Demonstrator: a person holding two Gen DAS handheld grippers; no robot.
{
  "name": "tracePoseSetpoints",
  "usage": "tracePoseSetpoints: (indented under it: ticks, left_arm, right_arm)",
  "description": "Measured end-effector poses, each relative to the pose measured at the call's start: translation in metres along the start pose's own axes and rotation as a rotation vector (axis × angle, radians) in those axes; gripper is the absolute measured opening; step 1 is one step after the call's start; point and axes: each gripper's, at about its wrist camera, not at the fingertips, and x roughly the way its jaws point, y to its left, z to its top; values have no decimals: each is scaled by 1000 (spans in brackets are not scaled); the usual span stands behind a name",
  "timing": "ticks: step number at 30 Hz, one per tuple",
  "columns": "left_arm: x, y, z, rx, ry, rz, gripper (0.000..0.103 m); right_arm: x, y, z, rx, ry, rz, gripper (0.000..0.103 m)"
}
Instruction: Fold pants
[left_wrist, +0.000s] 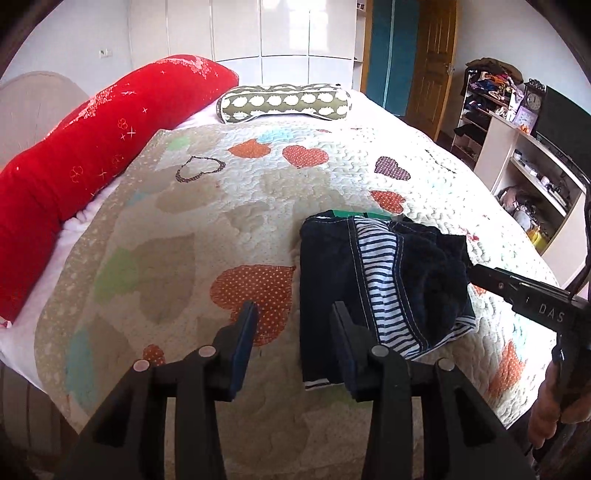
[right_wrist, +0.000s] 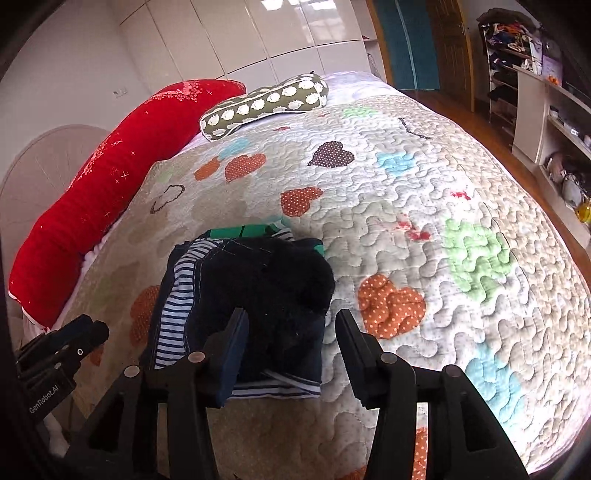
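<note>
The pants (left_wrist: 413, 273) lie as a small folded bundle on the heart-patterned quilt (left_wrist: 221, 206): dark navy cloth with white stitching and a blue-and-white striped lining. A green edge (left_wrist: 364, 214) shows at their far side. My left gripper (left_wrist: 295, 314) is open just above the quilt, its right finger over the bundle's left edge. In the right wrist view my right gripper (right_wrist: 291, 317) is open over the near right corner of the pants (right_wrist: 258, 284), its pads not pressing the cloth. The right gripper (left_wrist: 517, 288) also reaches in from the right, its tip by the bundle's right side.
A long red bolster (left_wrist: 92, 162) lies along the bed's left side, and an olive patterned pillow (left_wrist: 284, 101) at the far end. White wardrobe doors (left_wrist: 258, 33) stand behind the bed. Cluttered shelves (left_wrist: 528, 173) and a wooden door (left_wrist: 430, 62) are at the right.
</note>
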Motion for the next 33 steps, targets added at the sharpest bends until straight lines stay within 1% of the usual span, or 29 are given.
tracePoseSetpoints:
  ticks: [3, 5, 7, 9, 12, 14, 15, 18, 20, 23, 24, 25, 26, 27, 28, 29, 30, 31, 32, 33]
  left_arm:
    - [-1, 0, -1, 0, -1, 0, 40]
    - [-2, 0, -2, -5, 1, -3, 41]
    - [-1, 3, -3, -16, 8, -17, 41]
    - [3, 10, -2, -43, 21, -43, 41]
    - [17, 27, 1, -115, 49, -78, 41]
    - [28, 36, 4, -156, 72, -126, 41]
    - [36, 41, 6, -184, 88, -171, 41]
    - [63, 54, 10, -284, 145, -339, 41]
    - [77, 56, 14, -323, 163, -419, 41]
    - [90, 46, 22, -307, 185, -484, 42]
    - [99, 38, 24, -289, 208, -509, 45]
    - [105, 32, 25, -276, 225, -522, 54]
    - [112, 24, 26, -255, 245, -525, 59]
    - [116, 18, 27, -235, 260, -508, 59]
    - [118, 12, 27, -216, 264, -494, 59]
    - [117, 9, 28, -200, 261, -488, 55]
    - [115, 6, 30, -184, 256, -487, 47]
    - [111, 4, 32, -175, 253, -504, 27]
    - [108, 4, 34, -172, 247, -514, 20]
    - [105, 4, 37, -170, 237, -514, 19]
  right_arm:
    - [-4, -2, -3, 8, 4, 6, 55]
    - [-5, -3, -2, 15, 3, 8, 58]
    - [-6, -8, -2, 33, 1, 16, 67]
    - [-6, -17, -1, 69, -5, 28, 71]
    - [-2, -40, 1, 153, -1, 49, 73]
    - [5, -53, 3, 194, 18, 79, 73]
    - [10, -58, 3, 208, 30, 98, 73]
    - [26, -68, 6, 244, 60, 154, 73]
    - [37, -69, 9, 258, 75, 210, 73]
    - [56, -66, 14, 262, 114, 266, 73]
    - [62, -65, 16, 262, 122, 273, 73]
    - [69, -63, 18, 263, 128, 274, 73]
    - [73, -61, 20, 264, 129, 272, 74]
    - [77, -60, 23, 267, 126, 273, 75]
    - [79, -59, 25, 270, 127, 277, 74]
    - [81, -58, 26, 271, 132, 282, 70]
    - [83, -56, 27, 268, 148, 297, 55]
    - [86, -54, 28, 271, 175, 330, 39]
    - [86, -53, 30, 272, 185, 337, 39]
    - [84, -50, 32, 263, 186, 339, 33]
